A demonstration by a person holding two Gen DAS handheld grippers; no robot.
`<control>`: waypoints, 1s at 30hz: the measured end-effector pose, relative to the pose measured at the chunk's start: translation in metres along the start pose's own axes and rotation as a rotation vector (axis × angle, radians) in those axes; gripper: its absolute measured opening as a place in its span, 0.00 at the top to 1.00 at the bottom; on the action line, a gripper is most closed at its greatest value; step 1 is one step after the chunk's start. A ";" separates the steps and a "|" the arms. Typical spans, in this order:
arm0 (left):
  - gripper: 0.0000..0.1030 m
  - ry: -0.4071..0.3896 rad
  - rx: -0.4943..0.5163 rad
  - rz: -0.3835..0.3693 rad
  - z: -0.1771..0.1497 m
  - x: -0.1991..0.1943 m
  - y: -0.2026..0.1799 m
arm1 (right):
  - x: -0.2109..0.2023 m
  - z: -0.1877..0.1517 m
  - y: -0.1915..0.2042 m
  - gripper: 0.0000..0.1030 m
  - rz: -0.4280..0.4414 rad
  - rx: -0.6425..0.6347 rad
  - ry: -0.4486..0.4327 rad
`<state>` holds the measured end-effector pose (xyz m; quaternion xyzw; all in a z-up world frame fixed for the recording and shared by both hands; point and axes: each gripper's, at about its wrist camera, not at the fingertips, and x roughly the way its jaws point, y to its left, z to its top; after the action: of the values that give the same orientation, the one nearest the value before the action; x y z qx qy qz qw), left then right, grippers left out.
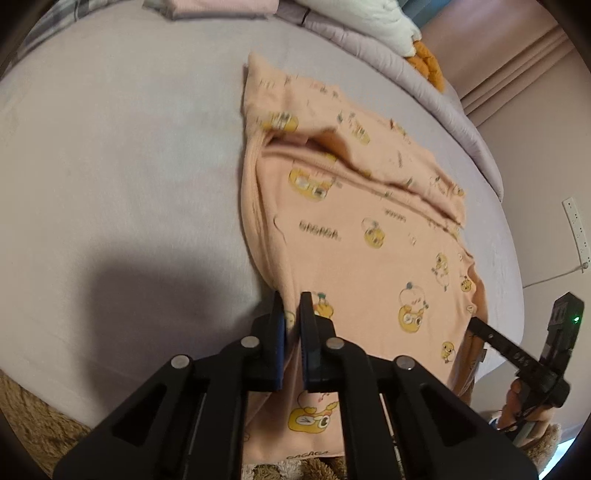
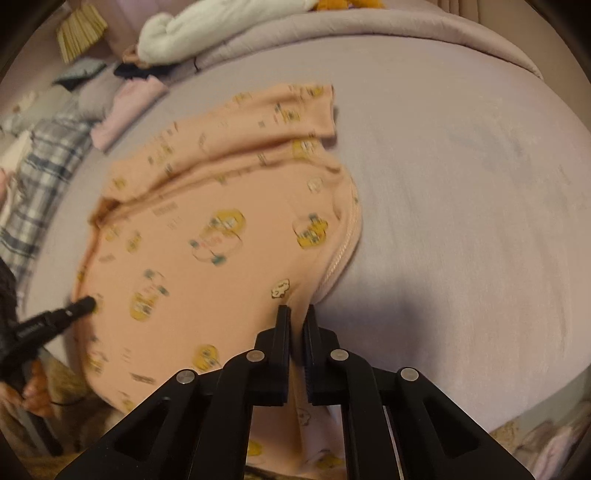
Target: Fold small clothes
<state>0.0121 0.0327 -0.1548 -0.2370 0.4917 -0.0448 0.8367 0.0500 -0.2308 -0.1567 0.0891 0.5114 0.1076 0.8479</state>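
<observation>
A small peach garment (image 1: 354, 229) printed with yellow cartoon ducks lies on the lilac bed sheet (image 1: 122, 166), one sleeve folded across its upper part. My left gripper (image 1: 291, 306) is shut on the garment's near left edge. My right gripper (image 2: 297, 314) is shut on the garment (image 2: 207, 236) at its near right edge by the ribbed hem. The right gripper shows in the left wrist view (image 1: 476, 325) at the garment's right edge. The left gripper shows in the right wrist view (image 2: 86, 304) at the left edge.
A folded lilac quilt (image 2: 369, 26) and a white pillow (image 2: 192, 33) lie at the back of the bed. Folded pink clothes (image 2: 125, 107) and a plaid cloth (image 2: 44, 166) sit at the far left. A shaggy brown rug (image 1: 37, 424) lies below the bed's near edge.
</observation>
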 end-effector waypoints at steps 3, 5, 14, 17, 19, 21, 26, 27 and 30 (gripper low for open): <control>0.96 -0.036 0.004 -0.005 0.008 -0.008 -0.005 | -0.013 0.009 -0.001 0.93 0.051 0.016 -0.047; 0.97 -0.049 0.005 -0.013 0.013 -0.011 -0.008 | -0.018 0.015 0.002 0.93 0.080 0.023 -0.068; 1.00 -0.145 0.054 -0.028 0.034 -0.029 -0.023 | -0.024 0.026 0.014 0.94 0.099 -0.007 -0.114; 1.00 -0.112 0.060 -0.009 0.029 -0.025 -0.019 | -0.023 0.024 0.015 0.94 0.091 -0.016 -0.116; 1.00 -0.093 0.052 0.006 0.024 -0.022 -0.014 | -0.026 0.022 0.011 0.94 0.092 -0.008 -0.117; 0.97 -0.083 0.037 0.029 0.020 -0.021 -0.008 | -0.028 0.022 0.009 0.94 0.088 0.002 -0.121; 0.66 -0.083 0.003 0.042 0.007 -0.026 0.007 | -0.033 0.017 0.010 0.94 0.079 -0.012 -0.139; 0.60 -0.082 0.000 0.041 0.004 -0.027 0.009 | -0.033 0.015 0.011 0.94 0.076 -0.016 -0.142; 0.57 -0.082 -0.002 0.056 -0.008 -0.025 0.015 | -0.033 0.010 0.010 0.94 0.078 -0.027 -0.151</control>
<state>-0.0101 0.0507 -0.1442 -0.2257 0.4636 -0.0110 0.8567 0.0433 -0.2308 -0.1216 0.1052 0.4405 0.1405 0.8804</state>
